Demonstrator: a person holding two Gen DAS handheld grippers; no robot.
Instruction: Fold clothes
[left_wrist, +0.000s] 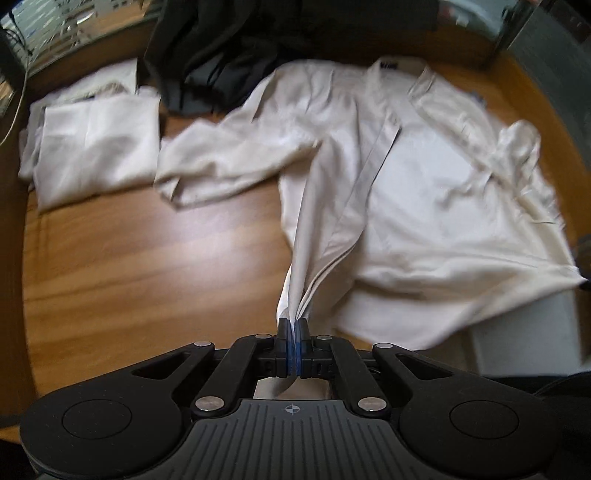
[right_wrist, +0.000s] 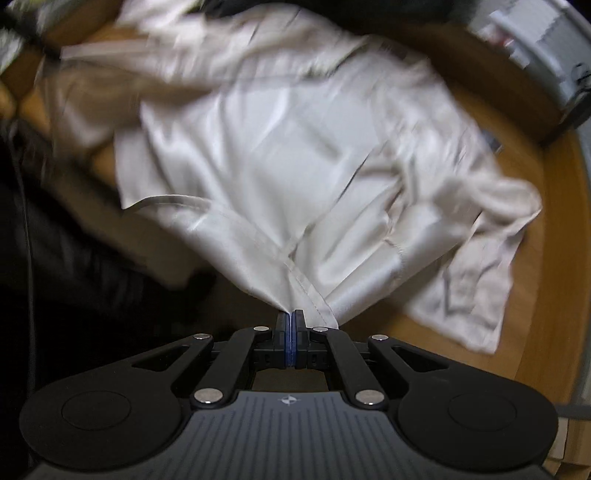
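Wood table carries a cream shirt spread across its right side, a folded white garment at left, dark clothes behind. Left gripper and right gripper each pinch the shirt's near hem, jaws closed.

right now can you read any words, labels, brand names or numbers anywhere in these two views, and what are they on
None can be read.
Dark label at the collar of the cream shirt: too small and blurred to read.
Small crosshair mark on the left gripper body and on the right gripper body: a symbol, no letters.
Grey unit at the table's far edge: any markings are blurred.
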